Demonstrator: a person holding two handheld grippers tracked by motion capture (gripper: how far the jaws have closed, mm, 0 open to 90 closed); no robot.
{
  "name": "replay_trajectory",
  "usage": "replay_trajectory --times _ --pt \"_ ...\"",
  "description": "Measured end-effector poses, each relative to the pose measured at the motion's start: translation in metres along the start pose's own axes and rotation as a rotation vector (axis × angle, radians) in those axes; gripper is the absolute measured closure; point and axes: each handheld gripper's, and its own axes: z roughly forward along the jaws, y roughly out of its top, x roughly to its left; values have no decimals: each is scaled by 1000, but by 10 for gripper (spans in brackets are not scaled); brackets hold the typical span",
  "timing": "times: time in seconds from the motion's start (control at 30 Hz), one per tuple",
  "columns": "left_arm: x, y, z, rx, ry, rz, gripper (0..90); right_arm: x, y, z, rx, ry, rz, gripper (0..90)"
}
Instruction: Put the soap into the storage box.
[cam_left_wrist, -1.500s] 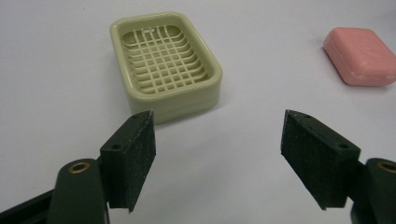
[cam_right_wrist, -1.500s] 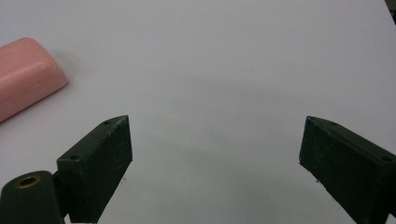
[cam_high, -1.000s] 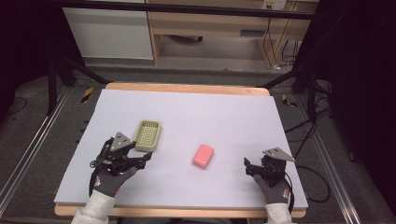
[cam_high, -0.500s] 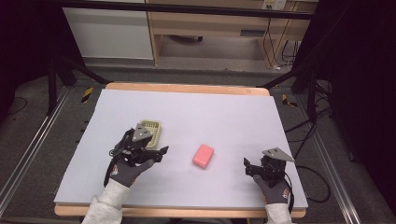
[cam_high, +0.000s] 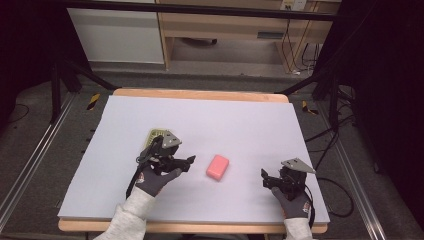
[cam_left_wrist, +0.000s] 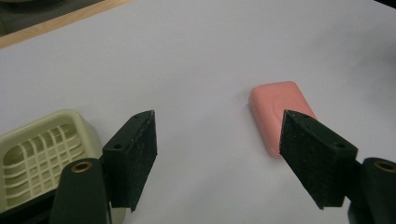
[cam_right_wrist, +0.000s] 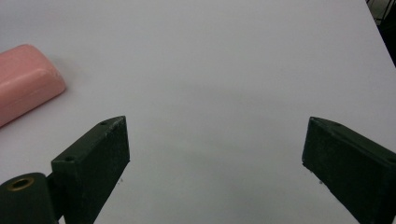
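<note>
Both hands wear dark grey gloves with an orange-red band at the cuff, over light grey sleeves. Left tongs and right tongs are black, with blocky rough-faced jaws, brass-ringed screw holes, grey three-cornered top plates and trailing black cables

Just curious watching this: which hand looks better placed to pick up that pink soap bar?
Likely the left gripper: its open jaws already point at the pink soap, close by. The right gripper sits farther off, also open.
</note>
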Motion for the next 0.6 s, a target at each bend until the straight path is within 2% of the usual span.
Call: replay_trajectory --times 0.3,0.6 --pt "-14 8 14 12 3 28 279 0 0 -1 -10 -5 -7 78" --pt "-25 14 28 35 -25 45 284 0 0 0 -5 -7 -2 74"
